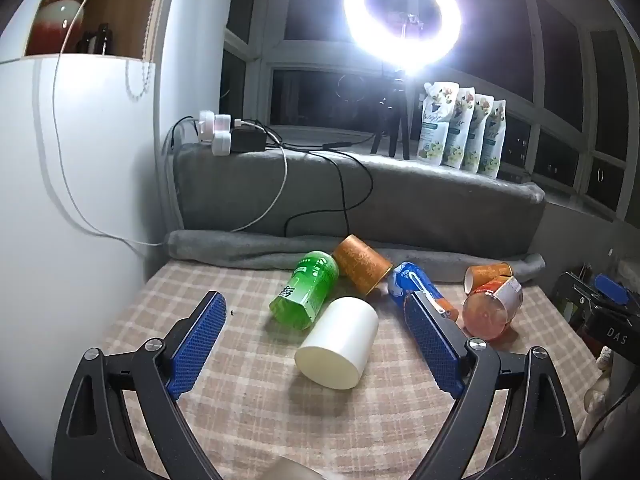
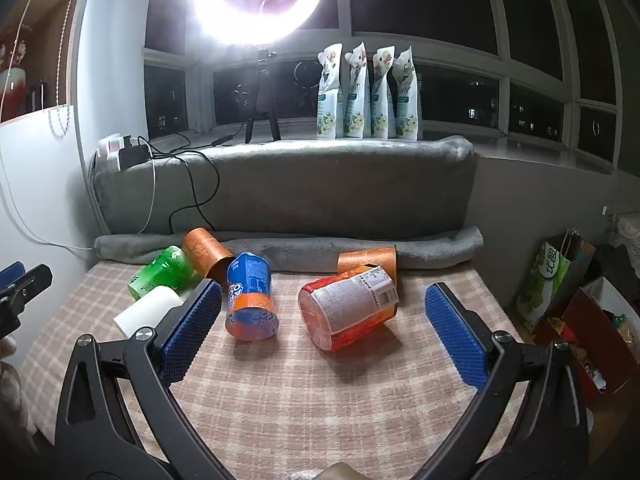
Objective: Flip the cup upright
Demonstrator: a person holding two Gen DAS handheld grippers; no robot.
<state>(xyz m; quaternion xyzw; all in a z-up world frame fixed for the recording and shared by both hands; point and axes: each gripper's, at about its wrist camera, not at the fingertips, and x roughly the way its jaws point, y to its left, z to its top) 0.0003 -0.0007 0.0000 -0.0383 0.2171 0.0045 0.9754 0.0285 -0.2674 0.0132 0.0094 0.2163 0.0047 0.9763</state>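
We hold our left gripper (image 1: pixel 314 314) wide open over the checked cloth (image 1: pixel 248 408), and the white cup (image 1: pixel 338 344) lies on its side just ahead between the fingers. Right of the white cup lie a blue cup (image 2: pixel 250 296) and a red cup (image 2: pixel 350 312), also toppled, and our right gripper (image 2: pixel 322 300) gapes empty, the red cup between its fingers.

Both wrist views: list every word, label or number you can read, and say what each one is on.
"DAS": white letters on the right gripper, seen at the right edge of the left wrist view.
Blue and orange cup: large white letters, upside down, not surely readable.
Green cup: white characters, too blurred.
Red cup: fine print and barcode, too small.
Four pouches on the sill: script too blurred.
Green bag: characters too blurred.
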